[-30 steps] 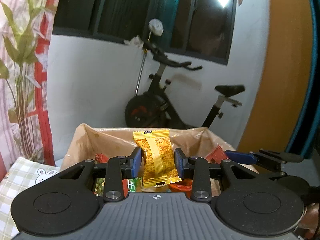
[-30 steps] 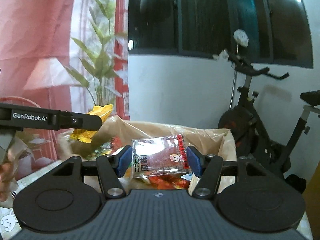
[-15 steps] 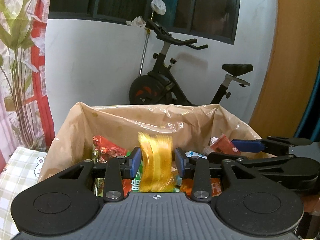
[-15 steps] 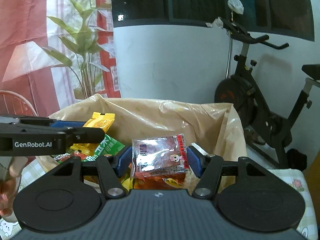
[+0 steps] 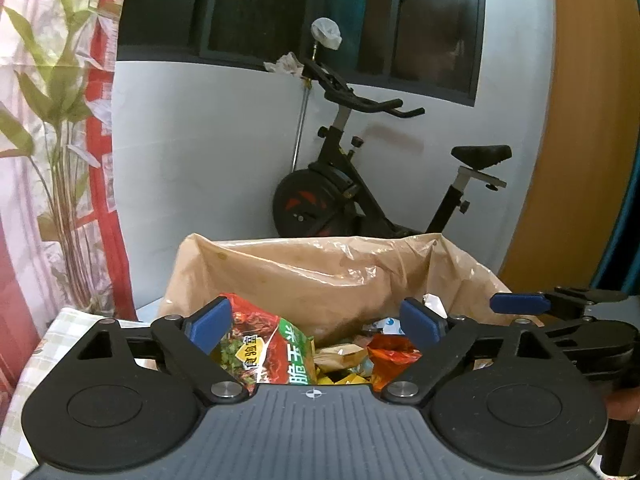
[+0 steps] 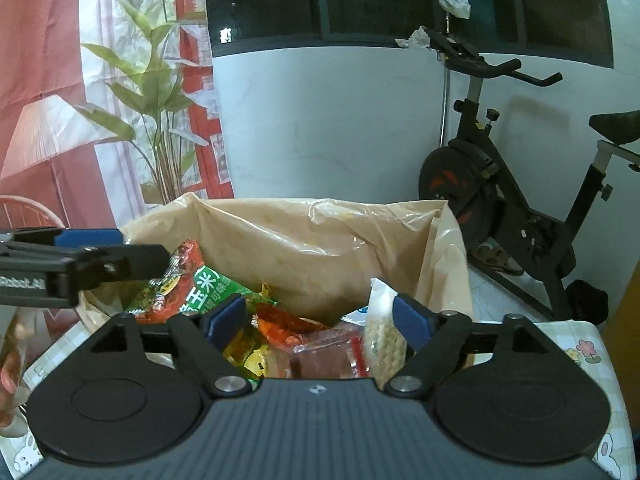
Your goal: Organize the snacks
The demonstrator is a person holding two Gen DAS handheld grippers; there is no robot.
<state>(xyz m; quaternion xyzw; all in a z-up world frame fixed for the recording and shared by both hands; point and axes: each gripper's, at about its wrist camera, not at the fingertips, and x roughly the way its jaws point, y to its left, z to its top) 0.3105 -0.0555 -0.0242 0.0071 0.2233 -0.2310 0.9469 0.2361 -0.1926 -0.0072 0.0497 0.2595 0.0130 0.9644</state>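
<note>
— Listing contents below the fingers: what sits in the crinkled tan plastic liner bag (image 5: 320, 276)?

— Glossy foil and film snack packets (image 6: 288, 332), heaped loose. Ahead of the left gripper (image 5: 318, 320): a red-and-green printed pouch (image 5: 272, 352), flat and shiny, by the left finger; an orange-red wrapper (image 5: 390, 354) by the right finger.

— And the right gripper (image 6: 318, 318)?

— A clear pillow pack of pale round pieces (image 6: 384, 336), upright, just beside its right finger; a clear flat packet with a reddish slab (image 6: 328, 354) lying between the fingers, below them.

— Finger state?

— Both pairs opening, spread wide, blue pads pressing nothing.

— Surface?

— Checked cloth (image 6: 576, 356), printed with small flowers.
</note>
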